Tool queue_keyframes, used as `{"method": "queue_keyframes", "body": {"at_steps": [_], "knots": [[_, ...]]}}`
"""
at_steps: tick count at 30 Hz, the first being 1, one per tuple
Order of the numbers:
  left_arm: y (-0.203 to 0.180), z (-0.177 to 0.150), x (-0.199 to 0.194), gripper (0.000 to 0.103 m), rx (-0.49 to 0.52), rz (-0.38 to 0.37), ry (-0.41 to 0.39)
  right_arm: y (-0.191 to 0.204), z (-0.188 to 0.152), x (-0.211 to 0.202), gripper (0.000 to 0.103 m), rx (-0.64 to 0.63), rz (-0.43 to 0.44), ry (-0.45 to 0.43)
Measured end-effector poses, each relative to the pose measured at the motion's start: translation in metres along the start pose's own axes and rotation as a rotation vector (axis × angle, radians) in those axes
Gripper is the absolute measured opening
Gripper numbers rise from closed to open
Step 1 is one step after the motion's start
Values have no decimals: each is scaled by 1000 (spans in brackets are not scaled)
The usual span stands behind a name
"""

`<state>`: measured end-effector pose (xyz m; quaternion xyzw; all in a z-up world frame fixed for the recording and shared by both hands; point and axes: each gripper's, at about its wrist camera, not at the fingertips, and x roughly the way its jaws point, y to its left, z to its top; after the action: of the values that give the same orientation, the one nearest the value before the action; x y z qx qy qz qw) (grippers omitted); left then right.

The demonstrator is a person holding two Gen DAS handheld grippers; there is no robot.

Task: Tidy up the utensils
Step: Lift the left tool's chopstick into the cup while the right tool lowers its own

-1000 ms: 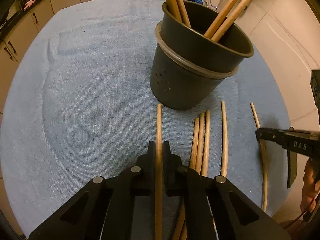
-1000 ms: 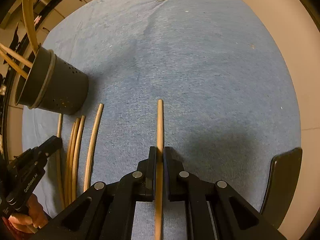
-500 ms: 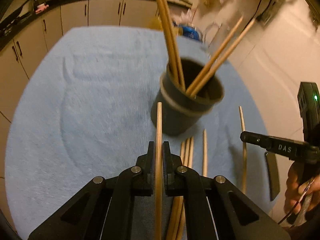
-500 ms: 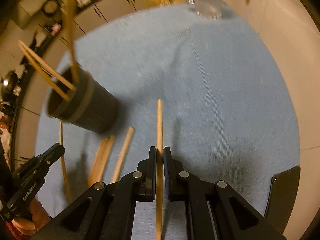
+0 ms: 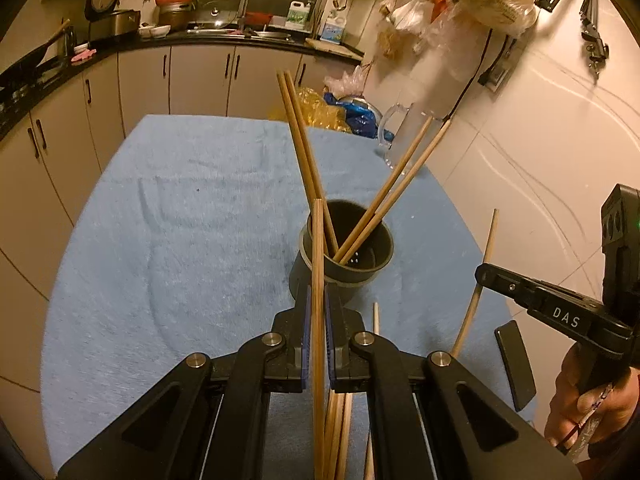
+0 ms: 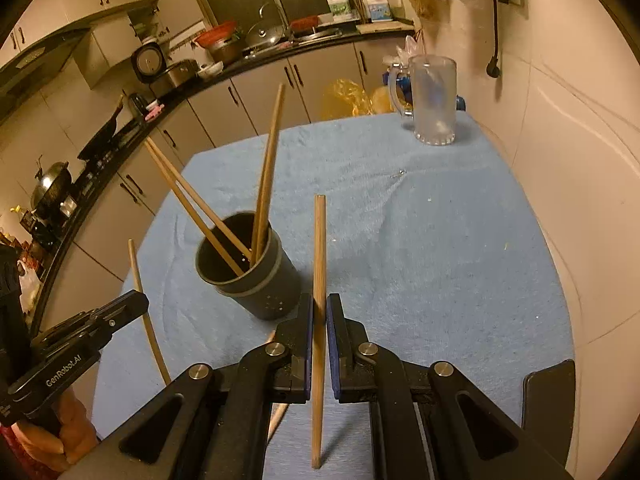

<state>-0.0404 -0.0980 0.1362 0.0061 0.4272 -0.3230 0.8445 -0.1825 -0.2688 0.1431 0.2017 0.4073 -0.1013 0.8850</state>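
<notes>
A dark round utensil holder (image 5: pixel 344 258) (image 6: pixel 248 276) stands on the blue towel with several wooden chopsticks leaning in it. My left gripper (image 5: pixel 317 300) is shut on a wooden chopstick (image 5: pixel 318 264), lifted off the towel, tip near the holder's rim. My right gripper (image 6: pixel 319 308) is shut on another chopstick (image 6: pixel 319 248), raised to the right of the holder. In the left wrist view the right gripper (image 5: pixel 486 272) shows at the right edge with its chopstick (image 5: pixel 478 280). More loose chopsticks (image 5: pixel 340 432) lie on the towel under the left gripper.
A clear glass mug (image 6: pixel 434 100) stands at the towel's far right corner by the tiled wall. Kitchen cabinets and a counter with pots (image 5: pixel 176 12) run behind the table. A dark flat object (image 6: pixel 550 392) sits at the towel's near right edge. A hand (image 5: pixel 588 416) holds the right gripper.
Both grippers rose off the towel, each lifting its chopstick, and tilted up so the kitchen behind comes into view. The holder now appears lower and smaller.
</notes>
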Motion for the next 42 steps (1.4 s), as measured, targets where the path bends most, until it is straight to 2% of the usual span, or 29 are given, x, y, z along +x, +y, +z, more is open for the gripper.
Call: {"method": "queue_keyframes", "body": {"at_steps": [8,16,42], "knots": [[4,0,-27,6,7,1,-33,13,4,-22,7,6,4,-42],[5,4,-36,6,8,4,-54,21,7,-31,7,-4,12,-68],[-5,27,-61,6,18,13,-124,12,28,-59,7,44,39,-126]]}}
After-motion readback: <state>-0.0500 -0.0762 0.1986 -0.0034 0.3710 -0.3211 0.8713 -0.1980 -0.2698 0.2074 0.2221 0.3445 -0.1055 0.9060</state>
